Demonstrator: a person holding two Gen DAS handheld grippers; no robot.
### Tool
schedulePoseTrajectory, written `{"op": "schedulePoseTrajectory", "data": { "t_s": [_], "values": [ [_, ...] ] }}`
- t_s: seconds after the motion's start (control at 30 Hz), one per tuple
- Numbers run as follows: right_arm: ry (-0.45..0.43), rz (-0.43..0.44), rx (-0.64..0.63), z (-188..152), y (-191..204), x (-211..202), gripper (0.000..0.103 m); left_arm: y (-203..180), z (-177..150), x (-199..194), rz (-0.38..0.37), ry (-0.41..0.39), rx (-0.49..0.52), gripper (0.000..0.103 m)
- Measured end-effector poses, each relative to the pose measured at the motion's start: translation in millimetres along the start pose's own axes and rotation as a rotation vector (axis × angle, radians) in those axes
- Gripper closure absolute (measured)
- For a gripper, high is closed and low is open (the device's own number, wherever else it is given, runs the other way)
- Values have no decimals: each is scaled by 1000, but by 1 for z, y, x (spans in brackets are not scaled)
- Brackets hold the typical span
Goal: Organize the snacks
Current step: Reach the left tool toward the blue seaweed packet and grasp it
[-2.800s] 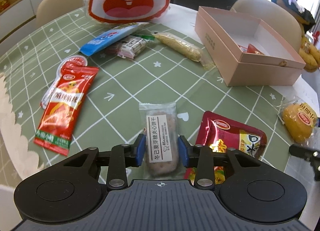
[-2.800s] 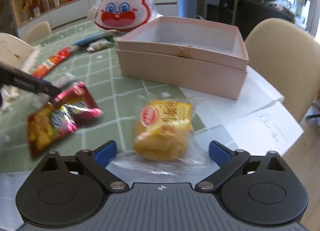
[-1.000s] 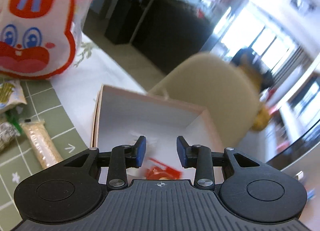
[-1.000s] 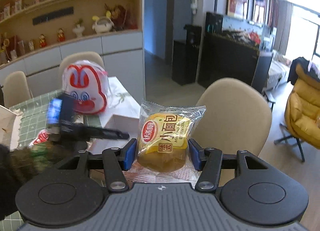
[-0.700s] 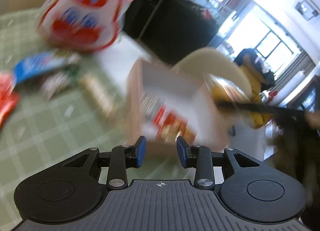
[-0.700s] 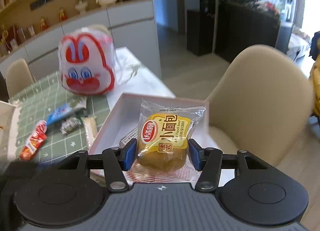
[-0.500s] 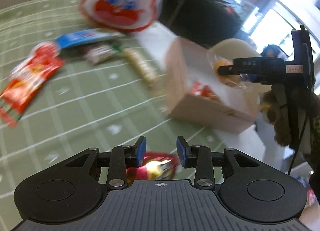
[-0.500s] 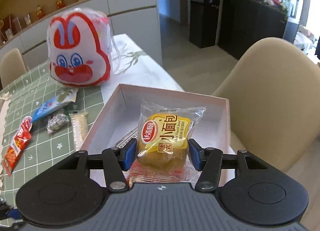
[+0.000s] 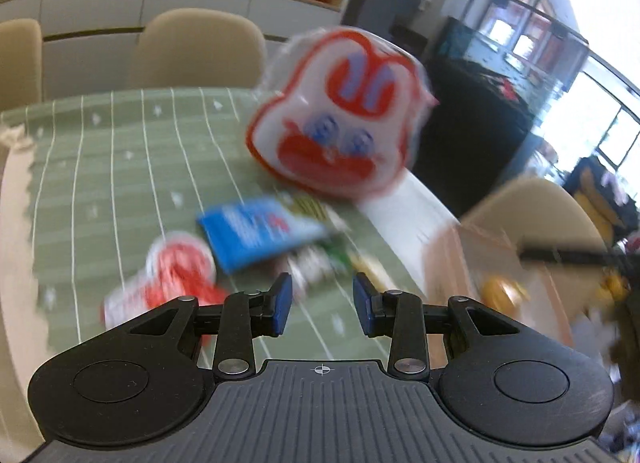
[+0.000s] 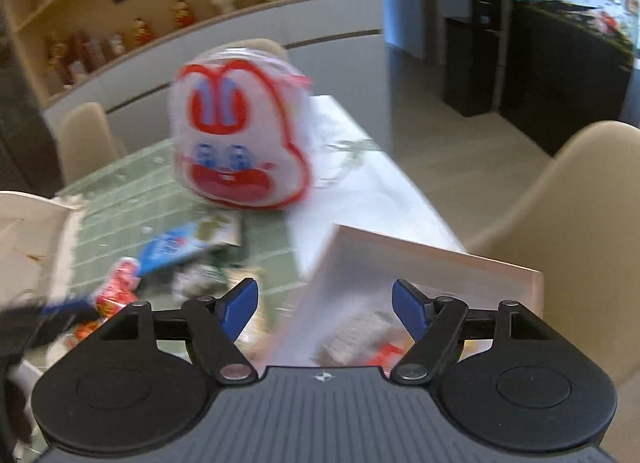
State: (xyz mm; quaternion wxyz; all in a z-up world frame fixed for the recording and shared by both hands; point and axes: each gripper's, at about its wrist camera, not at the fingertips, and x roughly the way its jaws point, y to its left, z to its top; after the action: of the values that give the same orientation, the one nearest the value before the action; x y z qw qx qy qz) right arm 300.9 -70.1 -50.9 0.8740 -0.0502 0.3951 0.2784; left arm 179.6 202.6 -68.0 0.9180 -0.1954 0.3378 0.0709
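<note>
1. My left hand-held gripper [image 9: 322, 305] hangs over the green checked cloth on the desk [image 9: 120, 167]. Its blue pads stand a little apart with nothing between them.
2. My right hand-held gripper [image 10: 325, 309] is spread wide and empty above the pink box [image 10: 436, 259].
3. Both views are badly blurred, so small print and package edges are hard to read.
4. From the right wrist view, the pink box lies just ahead of the fingers, on the white part of the desk near a beige chair [image 10: 576, 199]. Inside it I can make out a pale wrapped snack [image 10: 352, 331] and something red beside it, though not which snacks they are.
5. From the left wrist view, the box [image 9: 460, 259] sits at the right, with a yellow bread packet [image 9: 498, 295] inside it. A dark bar above the box looks like my other gripper, but I cannot tell for sure.
6. The rabbit-face bag [image 9: 340, 123], white with red outline and blue eyes, stands at the far end of the cloth.
7. Nearer than the bag lie loose snacks: a blue packet [image 9: 256, 231], a red and white packet [image 9: 168, 283] to its left, and a small pale wrapped piece [image 9: 316, 263] just past my left fingertips.
8. The right wrist view shows the same blue packet [image 10: 176, 247] and the red one [image 10: 116, 291] to the left of the box, on the cloth.
</note>
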Motion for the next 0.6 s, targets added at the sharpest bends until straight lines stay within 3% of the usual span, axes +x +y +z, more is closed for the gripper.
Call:
{"op": "schedulePoseTrajectory", "data": {
  "t_s": [0.17,0.23,0.33,0.43,0.47,0.53,0.6],
  "values": [
    [26,40,-35,-9,26,22,28,20,56,65,25,6,31,65],
    [53,56,-43,-16,31,28,28,27,69,96,48,25,69,65],
    [78,51,-61,-24,33,27,28,43,79,145,72,83,49,66],
    [85,18,-94,-26,30,20,28,54,75,182,52,173,36,66],
    [86,5,-102,-23,28,20,28,52,74,182,34,152,64,67],
    [73,-9,-123,-11,27,22,28,46,70,183,-31,194,105,74],
    [79,11,-170,2,33,33,28,33,60,177,-82,234,214,76]
  ]
}}
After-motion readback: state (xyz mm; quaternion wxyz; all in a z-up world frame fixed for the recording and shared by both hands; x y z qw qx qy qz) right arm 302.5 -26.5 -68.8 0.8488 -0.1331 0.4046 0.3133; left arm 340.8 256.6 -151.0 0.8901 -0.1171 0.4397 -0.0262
